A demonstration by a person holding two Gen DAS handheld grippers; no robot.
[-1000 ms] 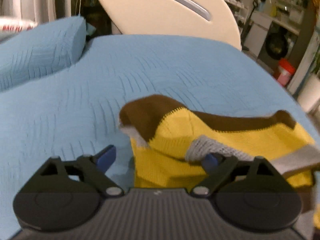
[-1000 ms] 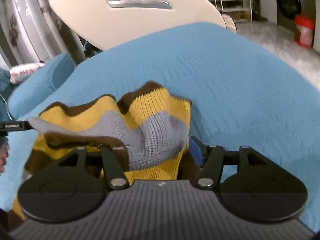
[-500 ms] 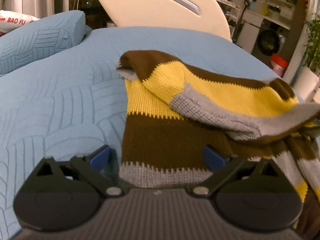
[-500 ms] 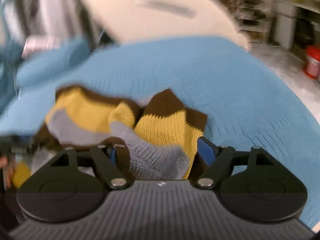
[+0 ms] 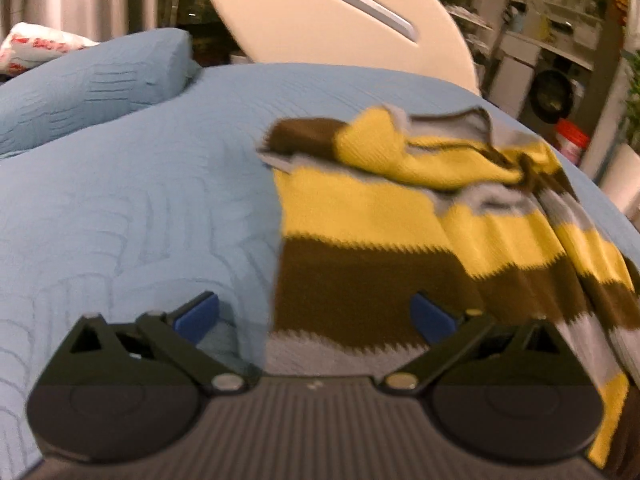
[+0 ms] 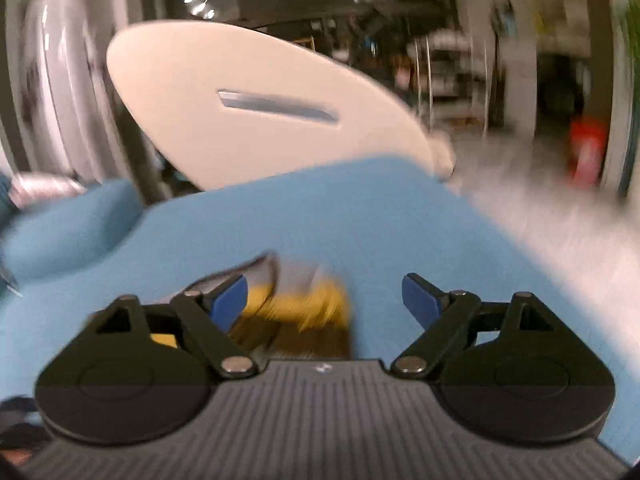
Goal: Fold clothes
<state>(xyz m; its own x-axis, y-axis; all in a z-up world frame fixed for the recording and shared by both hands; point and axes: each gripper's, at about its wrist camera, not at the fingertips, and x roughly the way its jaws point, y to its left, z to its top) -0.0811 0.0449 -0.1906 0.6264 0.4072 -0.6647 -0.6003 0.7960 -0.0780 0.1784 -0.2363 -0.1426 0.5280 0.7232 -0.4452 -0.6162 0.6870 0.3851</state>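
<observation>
Crowding the far side of the blue bed [image 5: 132,216] are a pillow [image 5: 92,88] and a cream headboard [image 5: 332,20], with a red tub [image 5: 572,144] off to the right. The striped sweater [image 5: 380,248] lies rumpled on the bed. The left claw [image 5: 316,316] gapes wide over its grey hem, gripping nothing — half a second ago the knit hung draped higher. The right claw [image 6: 324,300], blurred, is also spread wide and empty; it has let go of the sleeve and the sweater sits low between its fingers.
</observation>
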